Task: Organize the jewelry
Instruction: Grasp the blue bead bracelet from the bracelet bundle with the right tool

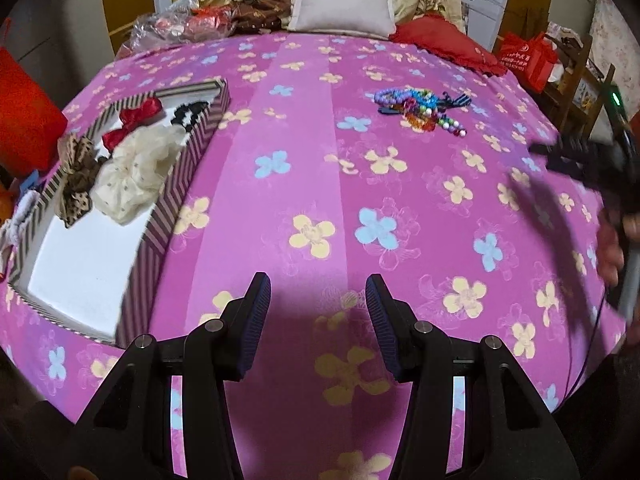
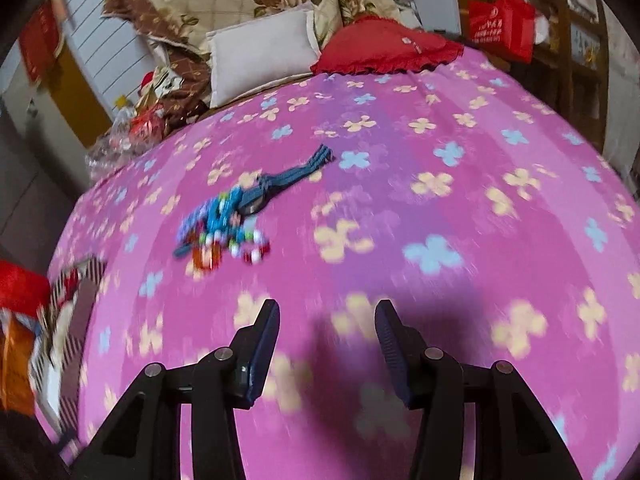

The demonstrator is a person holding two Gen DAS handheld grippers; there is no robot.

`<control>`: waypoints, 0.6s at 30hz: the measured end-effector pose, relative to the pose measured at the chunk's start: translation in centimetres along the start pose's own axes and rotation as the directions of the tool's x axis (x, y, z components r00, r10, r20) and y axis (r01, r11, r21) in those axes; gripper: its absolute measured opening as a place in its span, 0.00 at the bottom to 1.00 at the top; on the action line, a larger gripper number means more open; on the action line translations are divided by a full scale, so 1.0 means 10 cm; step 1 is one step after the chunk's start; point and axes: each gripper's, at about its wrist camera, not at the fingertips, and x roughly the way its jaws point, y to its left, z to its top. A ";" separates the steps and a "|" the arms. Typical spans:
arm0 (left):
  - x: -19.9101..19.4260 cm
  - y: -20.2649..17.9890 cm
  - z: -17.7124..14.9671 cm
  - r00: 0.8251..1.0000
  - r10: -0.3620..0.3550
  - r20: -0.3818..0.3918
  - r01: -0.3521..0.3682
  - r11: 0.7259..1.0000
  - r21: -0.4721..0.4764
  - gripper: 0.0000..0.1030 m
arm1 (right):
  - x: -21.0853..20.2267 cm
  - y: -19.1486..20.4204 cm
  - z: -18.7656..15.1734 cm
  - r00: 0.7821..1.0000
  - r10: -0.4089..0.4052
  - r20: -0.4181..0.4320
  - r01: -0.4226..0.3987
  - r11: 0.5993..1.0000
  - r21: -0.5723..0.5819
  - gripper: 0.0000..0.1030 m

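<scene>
A pile of coloured bead bracelets and a blue cord (image 1: 424, 108) lies on the pink flowered bedspread (image 1: 304, 152), far ahead and to the right of my left gripper (image 1: 318, 320). That gripper is open with nothing between its fingers. To its left stands a striped box (image 1: 176, 196) holding a cream scrunchie (image 1: 136, 172), a red bow (image 1: 132, 120) and a leopard-print bow (image 1: 76, 176). In the right wrist view the same bead pile (image 2: 228, 224) lies ahead and to the left of my open, empty right gripper (image 2: 328, 344). The picture there is blurred.
Pillows, a white cushion (image 1: 344, 4) and a red cushion (image 1: 444, 42) sit at the head of the bed. Crinkled plastic bags (image 1: 176, 26) lie at the far left. A red bag (image 1: 524, 60) and wooden shelves stand off the right side. The other gripper and hand (image 1: 600, 184) show at the right edge.
</scene>
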 end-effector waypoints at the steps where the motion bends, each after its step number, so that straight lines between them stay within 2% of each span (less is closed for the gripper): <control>1: 0.03 0.00 0.00 1.000 -0.003 -0.006 0.003 1.000 0.002 0.48 | 0.09 0.00 0.09 1.000 0.020 -0.010 -0.020 1.000 0.014 0.47; 8: 0.15 0.05 -0.04 1.000 -0.013 -0.023 0.013 1.000 0.006 0.48 | 0.80 0.25 0.59 0.981 0.170 -0.093 -0.155 0.977 0.148 0.47; 16: 0.26 0.13 -0.07 0.999 -0.025 -0.039 0.025 1.000 -0.001 0.48 | 1.30 0.59 0.80 0.975 0.177 -0.133 -0.150 0.970 0.194 0.48; 18: 0.27 0.14 -0.09 0.999 -0.028 -0.047 0.028 1.000 -0.005 0.48 | 1.32 0.68 0.79 0.981 0.150 -0.122 -0.128 0.977 0.171 0.45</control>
